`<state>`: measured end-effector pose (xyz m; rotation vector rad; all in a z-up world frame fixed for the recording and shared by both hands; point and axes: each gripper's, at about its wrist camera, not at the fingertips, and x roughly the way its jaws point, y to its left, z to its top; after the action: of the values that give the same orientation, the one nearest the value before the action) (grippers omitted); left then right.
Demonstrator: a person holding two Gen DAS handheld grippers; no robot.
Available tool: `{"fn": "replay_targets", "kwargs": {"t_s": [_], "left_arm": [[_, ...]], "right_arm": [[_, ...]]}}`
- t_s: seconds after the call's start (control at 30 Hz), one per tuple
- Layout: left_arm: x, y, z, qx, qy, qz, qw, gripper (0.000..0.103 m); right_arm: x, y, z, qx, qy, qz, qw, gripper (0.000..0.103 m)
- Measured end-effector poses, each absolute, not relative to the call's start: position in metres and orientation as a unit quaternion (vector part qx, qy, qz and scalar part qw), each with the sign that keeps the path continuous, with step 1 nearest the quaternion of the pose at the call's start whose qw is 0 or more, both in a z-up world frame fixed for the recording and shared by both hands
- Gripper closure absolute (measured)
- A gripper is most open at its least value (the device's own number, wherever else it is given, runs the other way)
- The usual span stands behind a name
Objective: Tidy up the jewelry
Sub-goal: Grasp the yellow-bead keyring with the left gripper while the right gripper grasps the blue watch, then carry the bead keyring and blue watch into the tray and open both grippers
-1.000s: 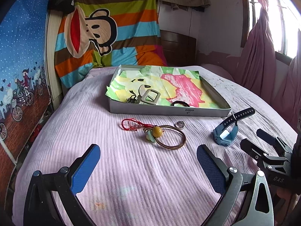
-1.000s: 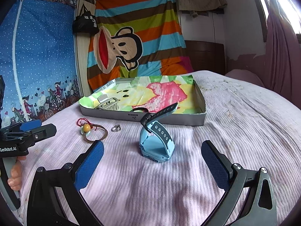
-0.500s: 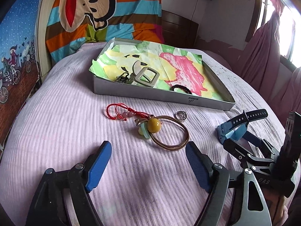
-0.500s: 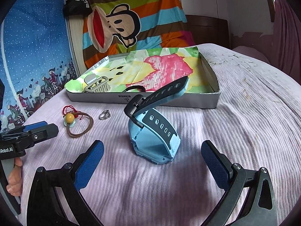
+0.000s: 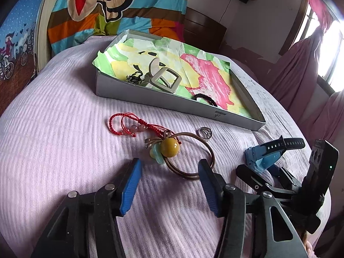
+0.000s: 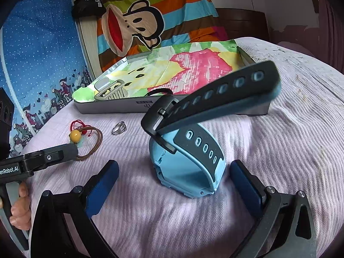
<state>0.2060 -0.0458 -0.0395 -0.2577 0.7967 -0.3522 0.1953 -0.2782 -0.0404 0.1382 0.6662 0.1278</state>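
A brown cord bracelet with a yellow bead point(image 5: 171, 148) lies on the lilac bedspread, with a red cord bracelet point(image 5: 126, 124) beside it and a silver ring point(image 5: 205, 132) to its right. My left gripper point(image 5: 169, 167) is open, its fingertips just short of the bead bracelet. A light-blue watch with a black strap point(image 6: 189, 150) stands on the bed. My right gripper point(image 6: 174, 172) is open, its pads on either side of the watch, apart from it. The grey tray point(image 5: 172, 104) holds a buckle point(image 5: 164, 80), a dark chain and a black hair tie point(image 5: 206, 99).
The tray point(image 6: 193, 109) is lined with bright patterned paper. A striped monkey blanket point(image 6: 137, 23) hangs behind the bed. A pink curtain point(image 5: 301, 68) and a window stand at the right. The bead bracelet point(image 6: 86, 139) and ring point(image 6: 119, 128) also show in the right wrist view.
Both grippers have moved forward and down. The left has narrowed somewhat and come up to the bead bracelet. The right has come up around the watch.
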Motion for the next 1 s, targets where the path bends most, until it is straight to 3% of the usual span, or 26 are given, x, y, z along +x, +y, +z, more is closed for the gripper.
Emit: {"fn": "replay_targets", "kwargs": {"t_s": [0.17,0.37,0.4,0.57,1.0], "left_arm": [[0.215,-0.045,-0.044,-0.137,0.391,-0.162,0.896,0.079],[0.212,-0.043,-0.047,-0.142,0.38,-0.162,0.899,0.082],[0.21,-0.043,-0.048,-0.143,0.378,-0.161,0.9,0.091],[0.206,-0.041,-0.051,-0.149,0.372,-0.163,0.902,0.094],[0.192,-0.053,-0.044,-0.109,0.353,-0.173,0.913,0.096]], "right_arm": [[0.194,-0.279,-0.041,0.071,0.322,0.058,0.942,0.016],[0.197,-0.286,-0.042,0.084,0.32,0.047,0.943,0.027],[0.197,-0.286,-0.043,0.085,0.319,0.045,0.943,0.029],[0.193,-0.29,-0.043,0.09,0.311,0.035,0.946,0.047],[0.186,-0.289,-0.041,0.086,0.296,0.04,0.951,0.047]]}}
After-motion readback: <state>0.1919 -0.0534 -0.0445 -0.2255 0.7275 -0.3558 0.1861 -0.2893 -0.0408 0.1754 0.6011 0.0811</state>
